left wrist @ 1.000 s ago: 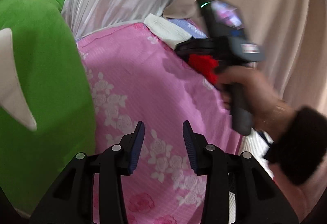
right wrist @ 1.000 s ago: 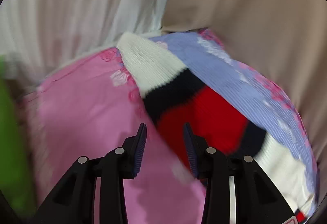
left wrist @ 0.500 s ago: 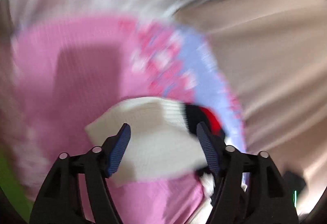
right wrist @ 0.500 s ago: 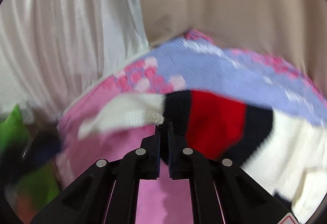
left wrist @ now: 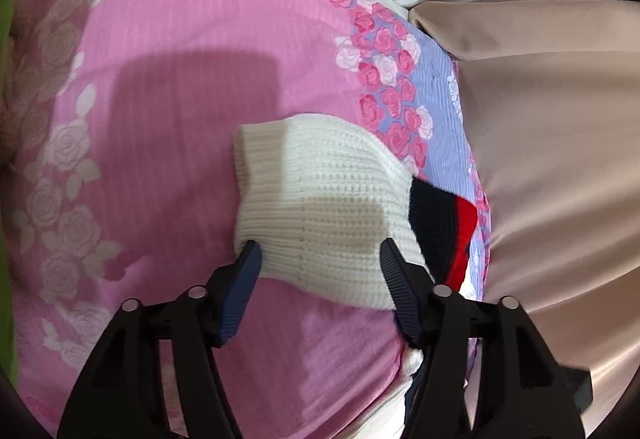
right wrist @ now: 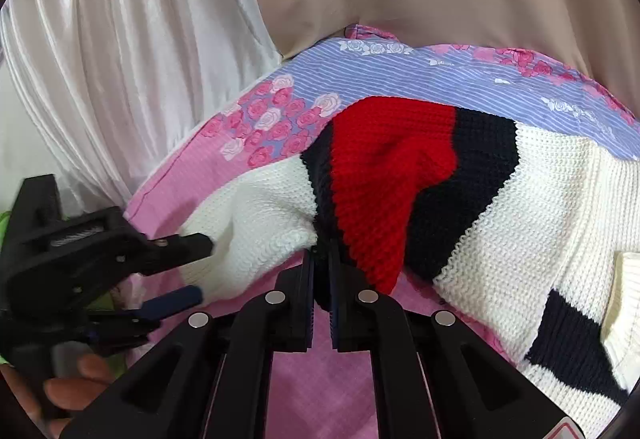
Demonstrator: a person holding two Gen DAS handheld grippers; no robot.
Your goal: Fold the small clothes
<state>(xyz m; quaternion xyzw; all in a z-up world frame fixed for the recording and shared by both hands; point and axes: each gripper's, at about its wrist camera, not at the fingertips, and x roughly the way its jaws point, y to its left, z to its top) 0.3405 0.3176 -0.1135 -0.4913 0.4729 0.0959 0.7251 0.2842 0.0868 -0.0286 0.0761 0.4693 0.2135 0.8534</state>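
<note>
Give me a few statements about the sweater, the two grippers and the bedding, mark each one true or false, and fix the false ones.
1. The right gripper is shut on the sweater. True.
2. The left gripper has its jaws clamped shut on the sleeve. False: its jaws stand apart, with the white sleeve end between them and not pinched.
3. The sweater is plain white all over. False: it is white with navy and red bands.
4. The sweater lies on a pink sheet printed with roses. True.
5. The right gripper grips the sweater at its white cuff. False: it pinches the knit where the navy band meets the white.
</note>
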